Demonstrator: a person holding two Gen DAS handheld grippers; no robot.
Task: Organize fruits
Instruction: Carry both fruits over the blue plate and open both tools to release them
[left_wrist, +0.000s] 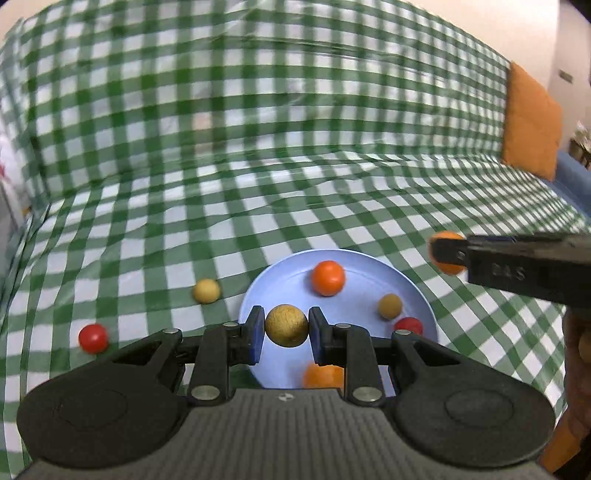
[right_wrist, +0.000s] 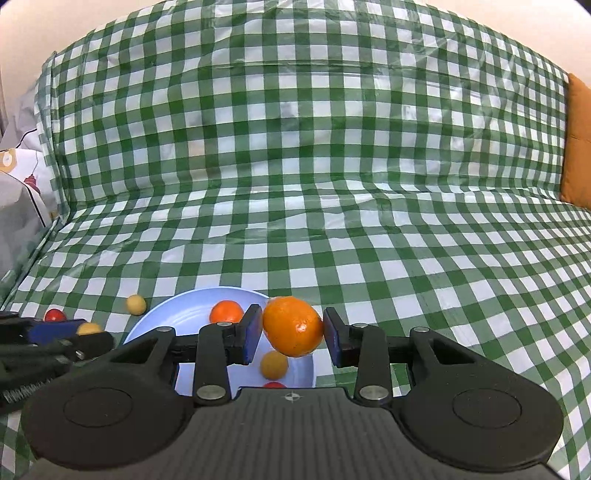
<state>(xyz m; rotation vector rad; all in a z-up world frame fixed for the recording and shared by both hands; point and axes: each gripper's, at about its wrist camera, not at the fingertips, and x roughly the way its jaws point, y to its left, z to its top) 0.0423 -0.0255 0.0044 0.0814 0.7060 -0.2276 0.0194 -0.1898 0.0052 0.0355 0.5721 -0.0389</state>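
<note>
- Two grippers are each carrying a piece of fruit above a pale blue plate (left_wrist: 413, 291) lying on a green-and-white checked cloth (left_wrist: 258, 166).
- The left gripper (left_wrist: 286, 326) is clamping a dull yellow-brown ball (left_wrist: 286, 325) with a rough, speckled skin, its blue pads pressing both sides, over the near part of the plate.
- The right gripper (right_wrist: 293, 328) is pinching a glossy orange (right_wrist: 293, 326) that is sitting tilted between its pads, above the plate's right edge.
- Lying on the plate in the left wrist view are four fruits: a bright orange one (left_wrist: 328, 277), a small tan one (left_wrist: 390, 306), a red one (left_wrist: 408, 326) and another orange one (left_wrist: 320, 376) partly hidden behind the gripper.
- Resting on the cloth left of the plate are a pale yellow ball (left_wrist: 206, 291) and a red ball (left_wrist: 93, 338), well apart from each other.
- The right wrist view is showing only three fruits on the plate, the near orange one being hidden by the gripper body there.
- An orange cushion (left_wrist: 532, 122) is leaning at the far right, showing more fully in the left wrist view.
- Each view is catching the other gripper at its edge.
</note>
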